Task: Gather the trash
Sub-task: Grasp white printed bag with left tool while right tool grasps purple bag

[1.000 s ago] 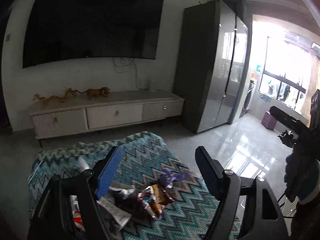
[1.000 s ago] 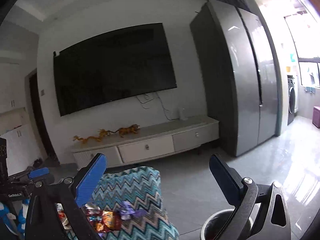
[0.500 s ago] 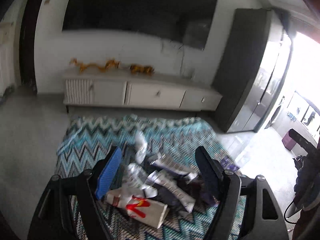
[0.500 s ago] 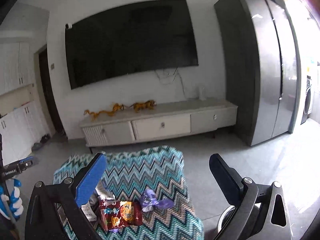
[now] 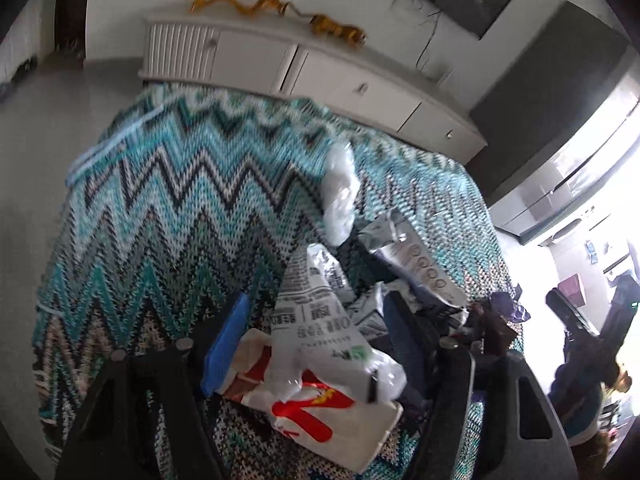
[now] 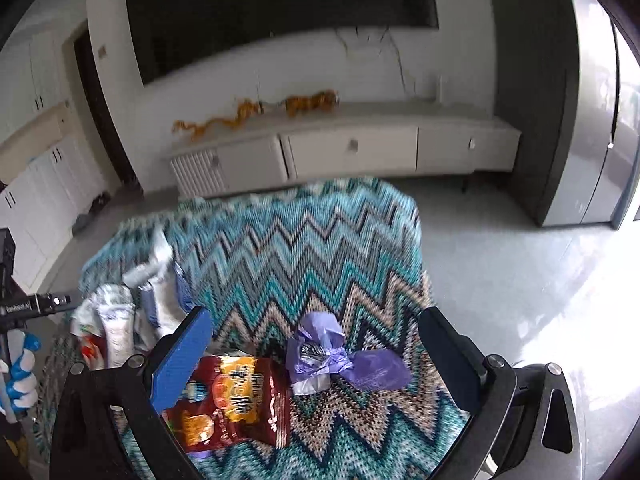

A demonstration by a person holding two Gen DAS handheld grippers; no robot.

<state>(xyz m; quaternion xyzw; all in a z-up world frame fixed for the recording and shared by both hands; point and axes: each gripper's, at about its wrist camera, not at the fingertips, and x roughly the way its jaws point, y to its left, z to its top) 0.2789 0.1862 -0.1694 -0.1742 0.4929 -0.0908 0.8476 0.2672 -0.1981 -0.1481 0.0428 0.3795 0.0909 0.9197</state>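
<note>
Trash lies on a table under a teal zigzag cloth (image 5: 168, 208). In the left wrist view my open left gripper (image 5: 316, 332) hangs over a white printed wrapper (image 5: 320, 320) and a white box with red marks (image 5: 316, 412); a crumpled clear bag (image 5: 340, 188) and a silver packet (image 5: 412, 256) lie beyond. In the right wrist view my open right gripper (image 6: 316, 356) stands over a red snack bag (image 6: 236, 400) and a purple crumpled wrapper (image 6: 336, 356). White wrappers (image 6: 132, 312) lie to the left.
A white low cabinet (image 6: 352, 152) with orange dragon figures (image 6: 308, 102) stands against the wall under a dark TV (image 6: 280, 4). A grey fridge (image 6: 592, 120) is at the right. The glossy floor (image 6: 520, 264) surrounds the table.
Both grippers have tilted down and moved closer to the table, so the trash now fills the space between their fingers. Both stay open.
</note>
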